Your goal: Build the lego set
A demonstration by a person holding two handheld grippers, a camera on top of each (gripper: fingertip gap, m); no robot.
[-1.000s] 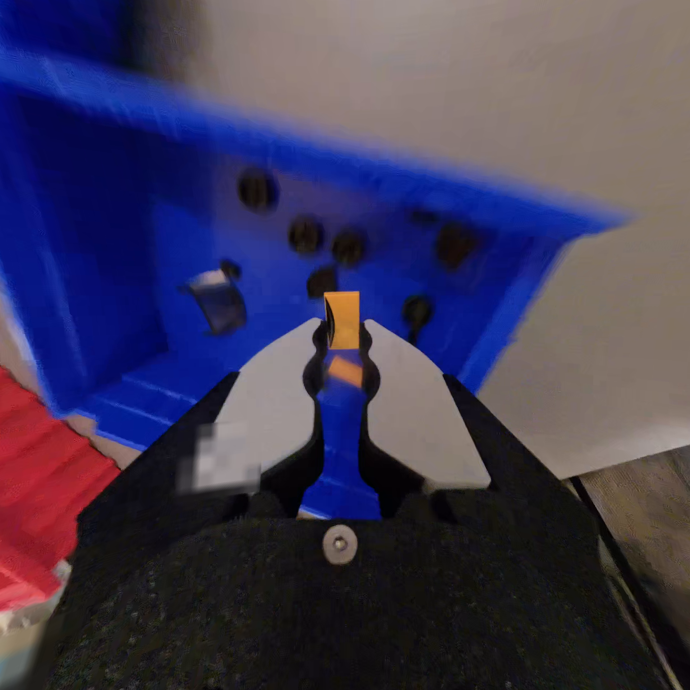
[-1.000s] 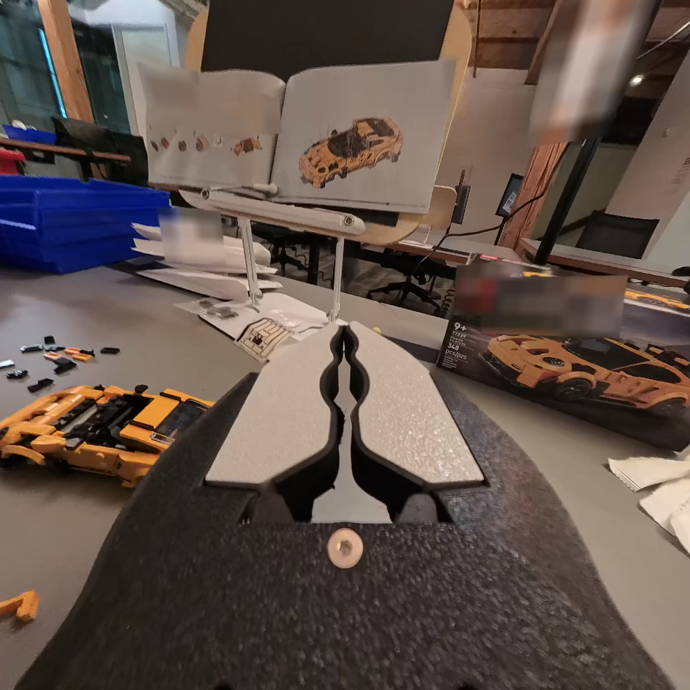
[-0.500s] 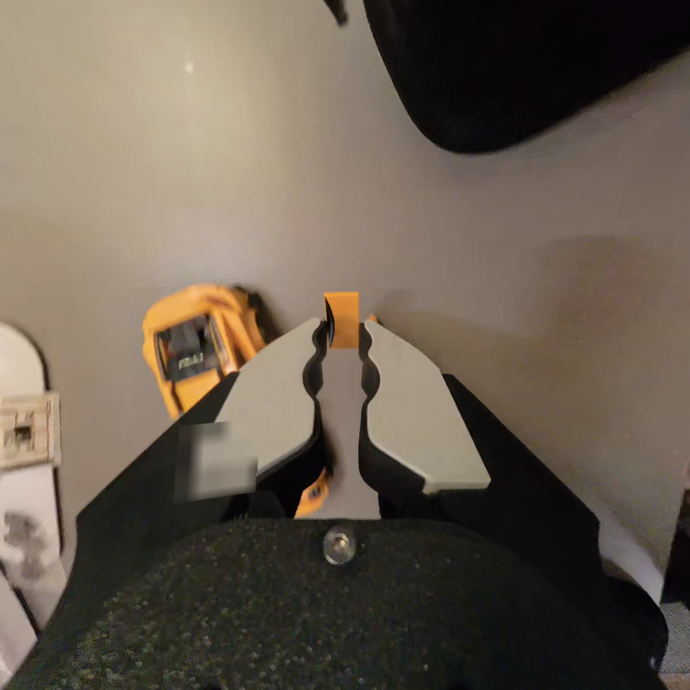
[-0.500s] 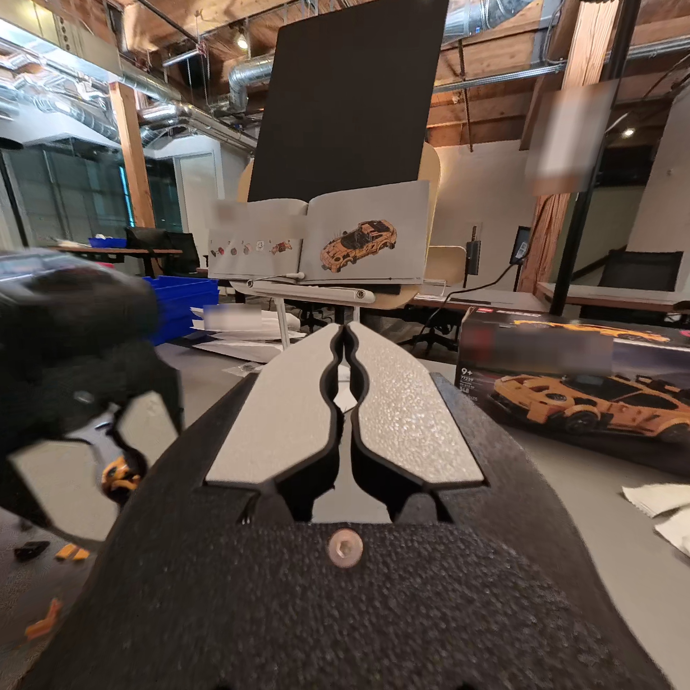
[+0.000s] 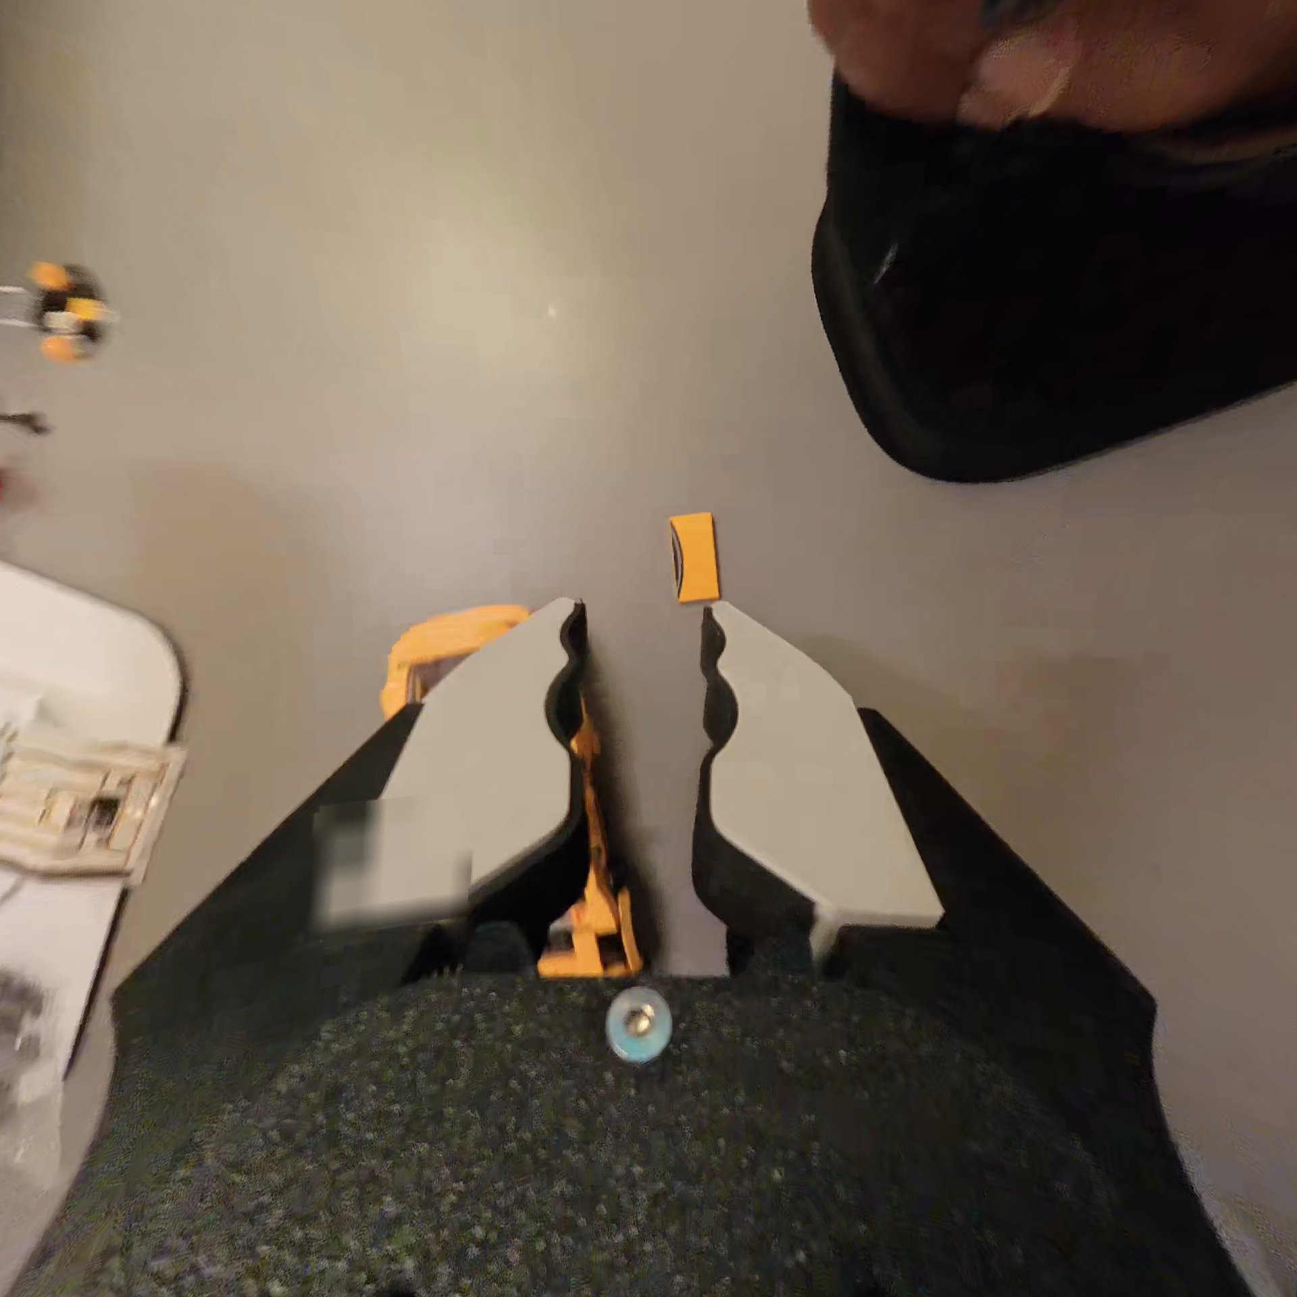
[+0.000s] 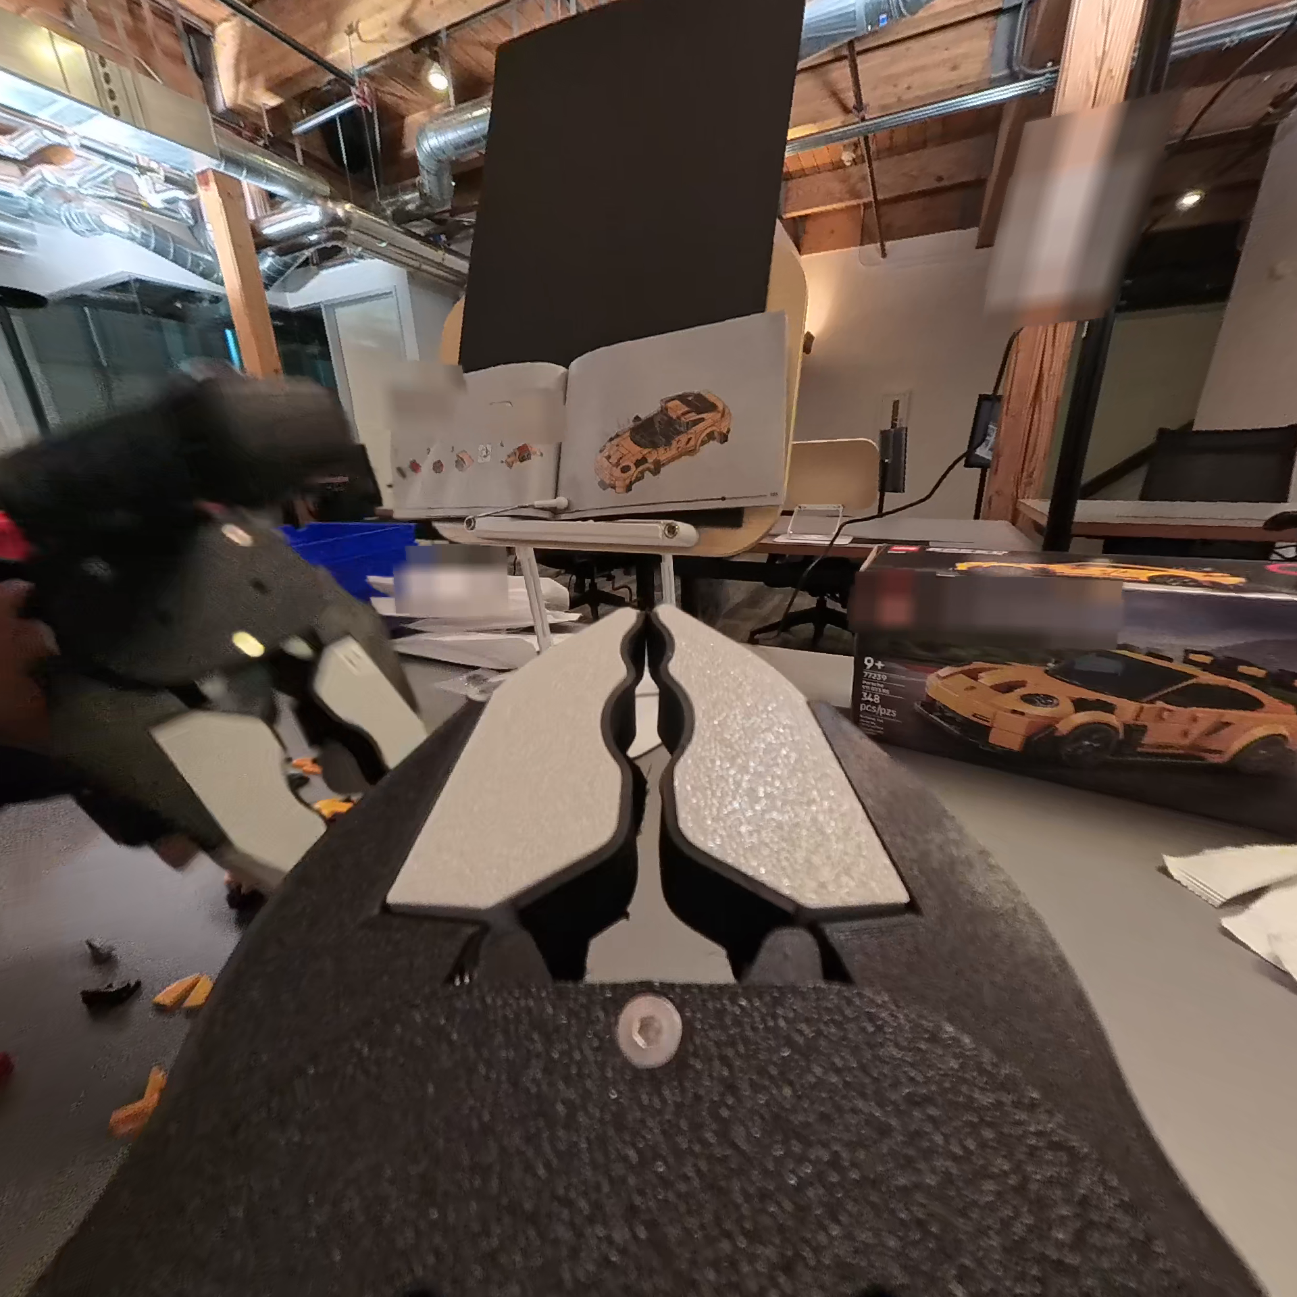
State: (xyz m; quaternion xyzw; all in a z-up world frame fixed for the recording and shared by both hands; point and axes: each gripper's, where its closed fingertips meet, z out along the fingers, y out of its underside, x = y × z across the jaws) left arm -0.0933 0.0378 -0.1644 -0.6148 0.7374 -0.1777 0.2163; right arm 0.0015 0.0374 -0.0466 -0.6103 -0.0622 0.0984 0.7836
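Small orange lego piece with a dark curved edge (image 5: 693, 558) sits just past the tip of the left gripper's (image 5: 640, 609) right finger, against the grey table (image 5: 435, 281). Can't tell if it's touching that fingertip or lying free. Left gripper jaws wide apart, nothing between them.

Partly built orange lego car (image 5: 449, 639) is under the left gripper, mostly hidden by the left finger; more of its orange bodywork shows through the gap lower down. Loose orange and black lego bits (image 5: 67, 309) far left on the table, blurred. White rounded tray with a printed sheet (image 5: 84, 709) at left edge.

Right gripper (image 6: 649, 617) has its jaws closed together, tips meeting, holding nothing. In the left wrist view it shows as a black body top right with a person's hand (image 5: 1018, 49) on it.

From the right wrist view: open instruction booklet on a white stand (image 6: 596, 449) straight ahead, black lego box with an orange car picture (image 6: 1074, 674) to the right, white paper scraps (image 6: 1235, 884) near it. Scattered orange and black lego pieces (image 6: 175, 989) on the table at left. Blue bins (image 6: 351, 554) behind the blurred left gripper.
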